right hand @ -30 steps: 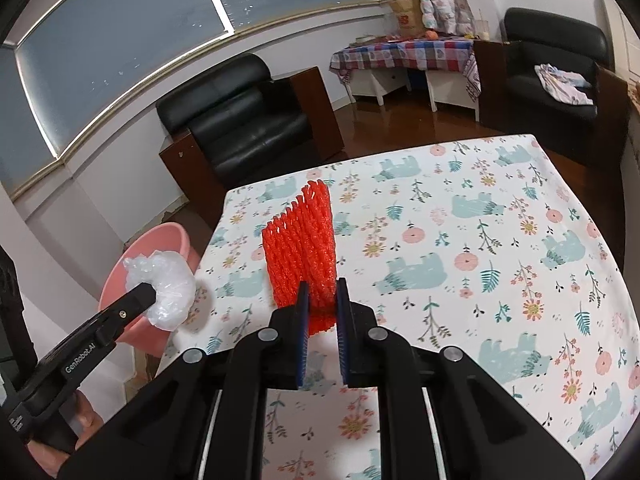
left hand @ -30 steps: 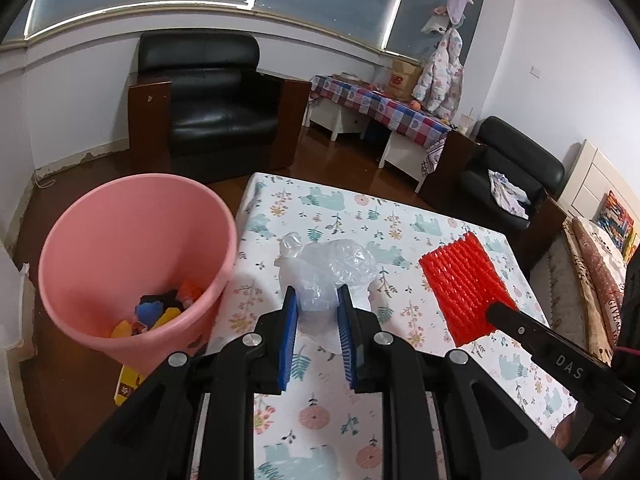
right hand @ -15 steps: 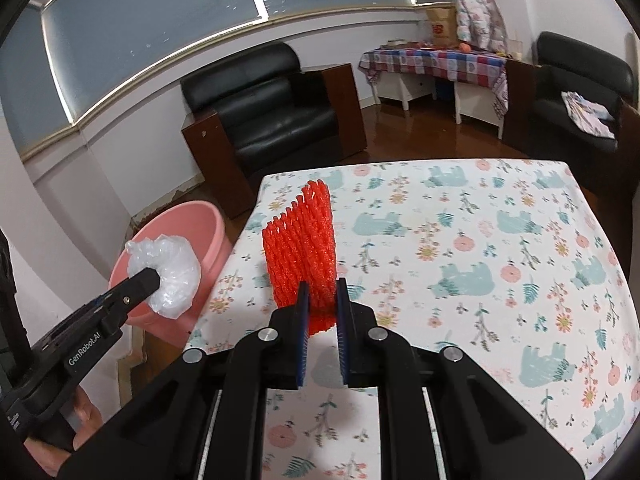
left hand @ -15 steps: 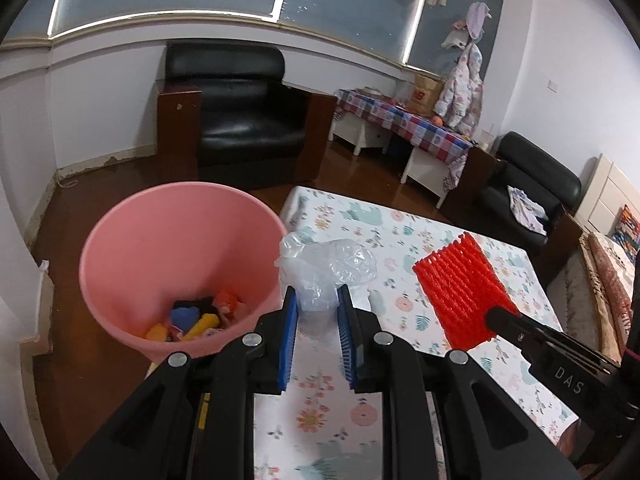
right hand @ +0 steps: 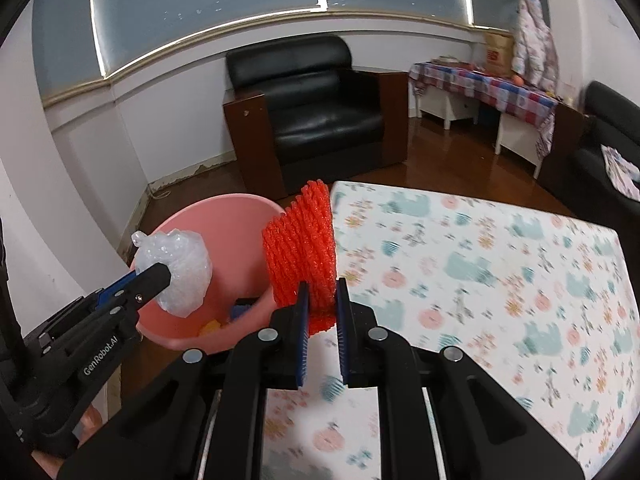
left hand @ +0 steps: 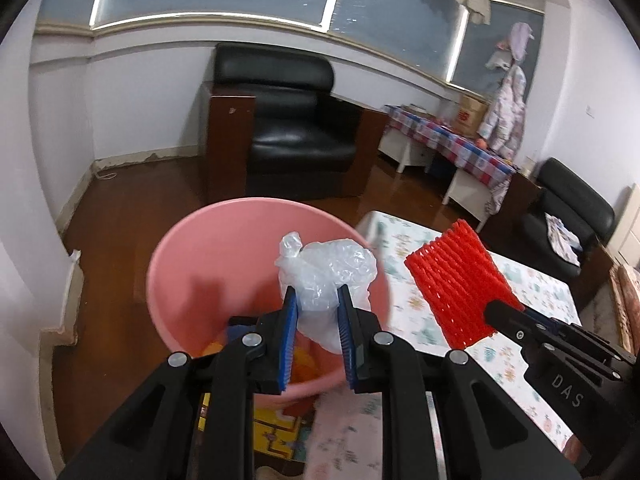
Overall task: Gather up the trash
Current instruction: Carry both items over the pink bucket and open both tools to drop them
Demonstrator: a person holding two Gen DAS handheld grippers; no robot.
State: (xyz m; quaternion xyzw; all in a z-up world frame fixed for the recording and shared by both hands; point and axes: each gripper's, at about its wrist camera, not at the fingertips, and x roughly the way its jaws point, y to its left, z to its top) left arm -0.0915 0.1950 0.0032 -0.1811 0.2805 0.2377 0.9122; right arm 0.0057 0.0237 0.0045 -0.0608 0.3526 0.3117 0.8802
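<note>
My left gripper (left hand: pixel 317 300) is shut on a crumpled clear plastic bag (left hand: pixel 328 272) and holds it above the pink bin (left hand: pixel 208 256). The bag also shows in the right wrist view (right hand: pixel 176 268), over the bin (right hand: pixel 224 220). My right gripper (right hand: pixel 322 292) is shut on a red foam net sleeve (right hand: pixel 304 252), held upright at the table's left edge next to the bin. The sleeve also shows in the left wrist view (left hand: pixel 456 284). Coloured trash lies in the bin's bottom.
The table with a floral animal-print cloth (right hand: pixel 480 272) is on the right. A black armchair (right hand: pixel 320 108) stands behind the bin on the wooden floor. A checked-cloth side table (right hand: pixel 488 84) and a second black chair (left hand: pixel 568 208) are at the far right.
Both grippers have moved left from over the table toward the bin. The plastic bag now hangs over the bin's opening, and the red sleeve has reached the table edge.
</note>
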